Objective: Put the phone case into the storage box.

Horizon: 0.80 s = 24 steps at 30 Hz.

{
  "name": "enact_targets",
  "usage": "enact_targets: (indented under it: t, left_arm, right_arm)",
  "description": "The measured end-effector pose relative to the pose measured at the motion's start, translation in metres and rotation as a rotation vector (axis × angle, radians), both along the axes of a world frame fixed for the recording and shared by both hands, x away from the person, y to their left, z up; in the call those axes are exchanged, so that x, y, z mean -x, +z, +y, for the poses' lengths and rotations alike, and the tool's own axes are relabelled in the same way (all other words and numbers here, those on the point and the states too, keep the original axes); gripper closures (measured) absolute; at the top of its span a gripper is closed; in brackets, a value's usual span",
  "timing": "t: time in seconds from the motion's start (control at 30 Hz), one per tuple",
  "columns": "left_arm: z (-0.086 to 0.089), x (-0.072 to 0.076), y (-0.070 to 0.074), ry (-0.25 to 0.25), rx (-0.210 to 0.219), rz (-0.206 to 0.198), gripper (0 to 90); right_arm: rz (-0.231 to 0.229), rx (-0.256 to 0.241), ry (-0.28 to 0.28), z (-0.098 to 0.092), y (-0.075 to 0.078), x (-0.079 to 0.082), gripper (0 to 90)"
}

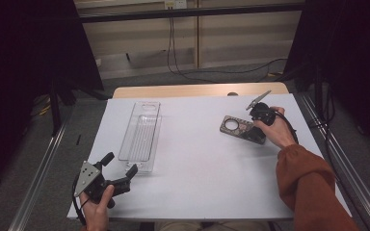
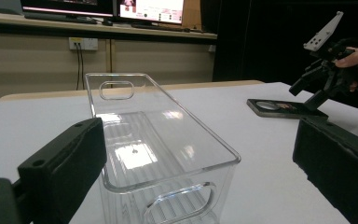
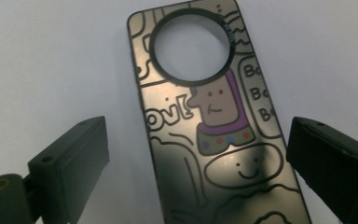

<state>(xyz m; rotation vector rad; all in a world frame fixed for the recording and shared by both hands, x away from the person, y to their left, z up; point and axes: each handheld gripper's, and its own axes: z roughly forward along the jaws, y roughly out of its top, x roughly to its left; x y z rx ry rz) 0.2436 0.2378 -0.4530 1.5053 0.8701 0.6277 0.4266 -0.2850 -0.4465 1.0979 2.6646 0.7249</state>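
A dark phone case (image 1: 242,128) (image 3: 205,121) with cartoon drawings and a round cut-out lies flat on the white table at the right. My right gripper (image 1: 259,135) (image 3: 200,182) hovers over its near end, open, one jaw on each side of the case and not touching it. A long clear plastic tray (image 1: 141,134) (image 2: 154,144) stands empty left of centre. My left gripper (image 1: 120,166) (image 2: 200,186) is open just before the tray's near end, holding nothing. The left gripper view also shows the right gripper (image 2: 324,81) above the case (image 2: 284,108).
The white table sheet (image 1: 197,163) ends near the hands at the front. A wooden strip (image 1: 197,90) runs along its far edge. Metal rails (image 1: 43,163) flank both sides. Cables hang on the far wall (image 1: 173,53). Monitors (image 2: 121,7) sit on a shelf behind.
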Motion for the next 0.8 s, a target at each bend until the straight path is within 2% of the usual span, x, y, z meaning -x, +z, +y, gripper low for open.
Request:
enact_targets:
  t: [0.07,0.13,0.2,0.3,0.43,0.47,0.57,0.8]
  left_arm:
    - [0.0,0.0,0.0,0.0,0.001,0.001,3.0]
    - [0.0,0.0,0.0,0.0,0.0,0.0,3.0]
    - [0.0,0.0,0.0,-0.001,0.0,0.0,3.0]
    - [0.0,0.0,0.0,-0.006,0.0,0.003,3.0]
    - [0.0,-0.001,0.0,-0.008,0.002,0.002,3.0]
    - [0.0,-0.001,0.0,-0.007,0.002,0.004,3.0]
    - [0.0,0.0,0.0,-0.009,0.001,0.004,3.0]
    - [0.0,-0.001,0.0,-0.004,0.0,0.005,3.0]
  right_arm:
    - [0.003,0.014,-0.011,0.001,-0.001,-0.003,4.2]
    - [-0.002,0.026,0.002,0.001,-0.002,-0.007,4.1]
    - [0.016,0.026,0.007,0.003,-0.004,-0.009,4.0]
    - [0.034,0.051,0.026,0.005,-0.008,-0.013,3.9]
    - [0.053,0.051,0.016,0.008,-0.009,-0.017,4.0]
    - [0.038,0.065,0.019,0.008,-0.009,-0.019,3.5]
    - [0.047,0.058,0.011,0.009,-0.011,-0.022,3.3]
    - [0.069,0.072,0.025,0.007,-0.021,-0.025,3.6]
